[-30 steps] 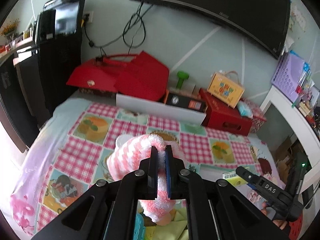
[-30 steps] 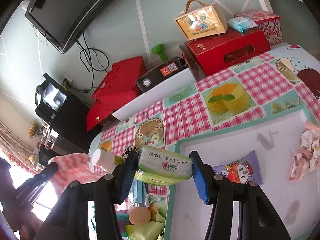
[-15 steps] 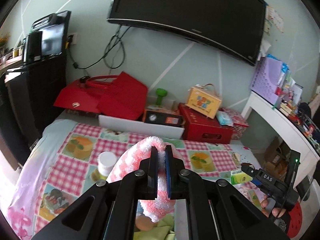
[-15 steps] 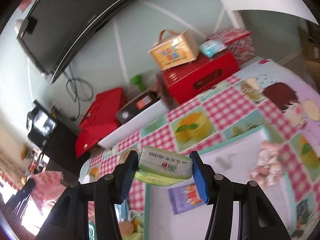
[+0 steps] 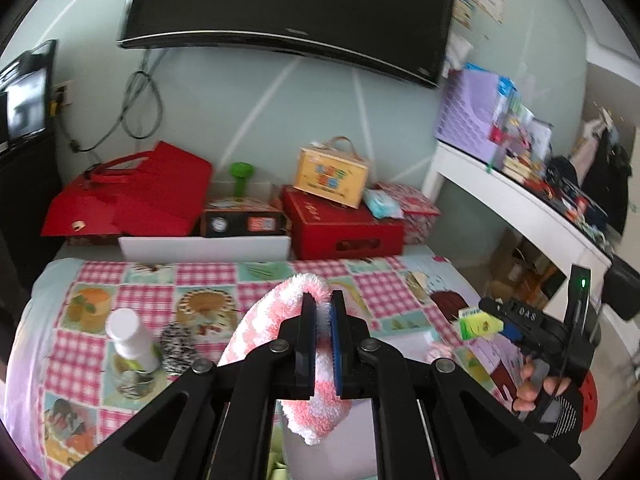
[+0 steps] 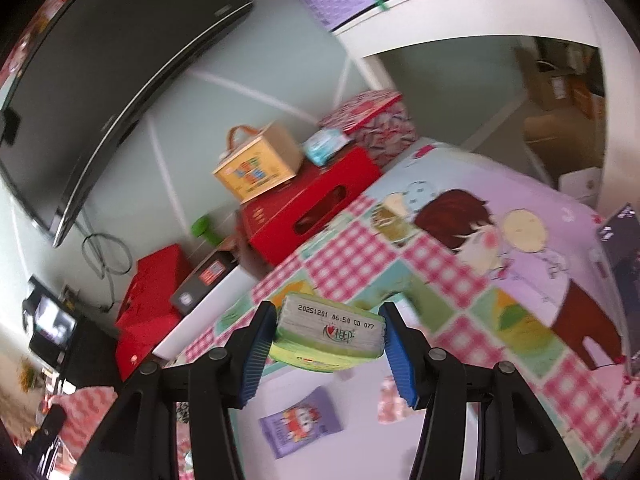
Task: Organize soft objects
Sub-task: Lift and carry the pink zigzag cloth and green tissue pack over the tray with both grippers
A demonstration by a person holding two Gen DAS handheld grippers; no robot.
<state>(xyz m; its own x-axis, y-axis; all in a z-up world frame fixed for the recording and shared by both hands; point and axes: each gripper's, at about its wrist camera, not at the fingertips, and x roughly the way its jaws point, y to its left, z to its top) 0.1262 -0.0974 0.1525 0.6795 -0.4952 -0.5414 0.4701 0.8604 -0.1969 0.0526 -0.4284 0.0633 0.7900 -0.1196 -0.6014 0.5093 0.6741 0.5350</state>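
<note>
My left gripper [image 5: 323, 312] is shut on a pink-and-white fuzzy sock [image 5: 264, 320], held up above the table. My right gripper [image 6: 330, 334] is shut on a green tissue pack [image 6: 329, 340], held above a white tray [image 6: 360, 440]. The right gripper with its pack [image 5: 478, 326] also shows at the right of the left wrist view. In the tray lie a purple tissue pack [image 6: 300, 426] and a small pink cloth [image 6: 392, 400]. The sock [image 6: 82, 412] appears at the lower left of the right wrist view.
A checked pink tablecloth [image 5: 160, 304] covers the table. A white-capped bottle [image 5: 130, 340] and a black-and-white fuzzy item [image 5: 178, 346] stand at the left. Red boxes [image 5: 344, 228], a yellow box [image 5: 330, 174] and a long white tray [image 5: 204, 248] line the back wall. A white shelf [image 5: 520, 196] is at the right.
Both grippers have risen and swung to the right with their loads. The right wrist view now looks over the table's right end; the left shows more of the table's left side.
</note>
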